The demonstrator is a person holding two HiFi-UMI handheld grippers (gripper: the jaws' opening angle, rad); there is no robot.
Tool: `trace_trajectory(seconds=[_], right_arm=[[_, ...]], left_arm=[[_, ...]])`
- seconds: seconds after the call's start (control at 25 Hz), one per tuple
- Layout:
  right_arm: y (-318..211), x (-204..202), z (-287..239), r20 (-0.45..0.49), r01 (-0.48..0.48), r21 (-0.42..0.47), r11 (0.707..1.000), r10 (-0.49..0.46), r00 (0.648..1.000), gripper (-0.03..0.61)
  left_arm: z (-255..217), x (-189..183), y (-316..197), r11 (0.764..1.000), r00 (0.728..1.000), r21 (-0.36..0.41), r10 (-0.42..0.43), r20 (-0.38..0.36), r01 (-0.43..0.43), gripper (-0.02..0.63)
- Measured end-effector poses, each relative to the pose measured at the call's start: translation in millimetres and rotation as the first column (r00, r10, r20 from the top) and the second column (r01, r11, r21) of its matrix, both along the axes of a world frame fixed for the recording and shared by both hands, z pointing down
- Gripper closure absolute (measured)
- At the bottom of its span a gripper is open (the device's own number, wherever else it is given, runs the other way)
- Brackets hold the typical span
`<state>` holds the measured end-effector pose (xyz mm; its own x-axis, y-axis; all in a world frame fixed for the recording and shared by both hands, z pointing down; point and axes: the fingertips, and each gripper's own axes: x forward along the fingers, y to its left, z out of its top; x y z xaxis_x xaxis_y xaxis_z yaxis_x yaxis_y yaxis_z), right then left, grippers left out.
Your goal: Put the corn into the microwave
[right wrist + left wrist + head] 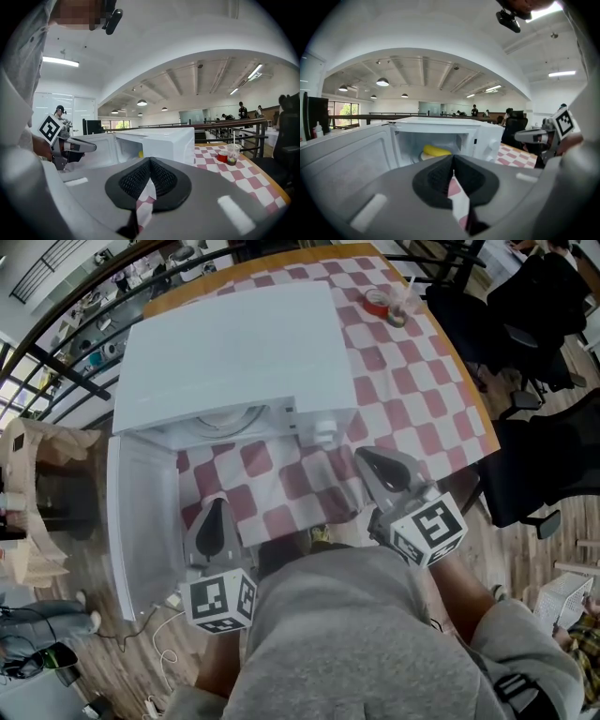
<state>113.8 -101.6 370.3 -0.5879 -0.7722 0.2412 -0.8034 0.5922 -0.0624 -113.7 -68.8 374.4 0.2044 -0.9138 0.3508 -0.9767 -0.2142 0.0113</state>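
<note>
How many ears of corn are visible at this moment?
1. The corn lies inside the open microwave, seen through its doorway. Others could be hidden deeper inside, behind its walls.

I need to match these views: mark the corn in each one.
Head view: corn not visible; the microwave top hides most of its inside.
Left gripper view: corn at centre, inside the open microwave.
Right gripper view: a yellow sliver left of centre, inside it.
Shared landmark: the open white microwave.
</note>
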Motion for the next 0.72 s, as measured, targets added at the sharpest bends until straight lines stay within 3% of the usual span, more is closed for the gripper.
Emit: trace_trajectory(seconds=[0.36,0.72], right_arm=[[-2.1,-3.2,-1.3,-0.01,0.021,0.019,1.0,-0.021,1.0,0.584],[-5.7,-3.3,-0.3,-0.022,0.033,0.021,0.999,-0.033,0.999,0.584]], left_arm=[[-4.1,1.3,-6.7,1.0,0.999,0.015,-0.013,-0.042,0.014,0.603],[-1.8,5.8,-9.6,1.0,0.999,0.008,-0.012,-0.036,0.012,0.603]])
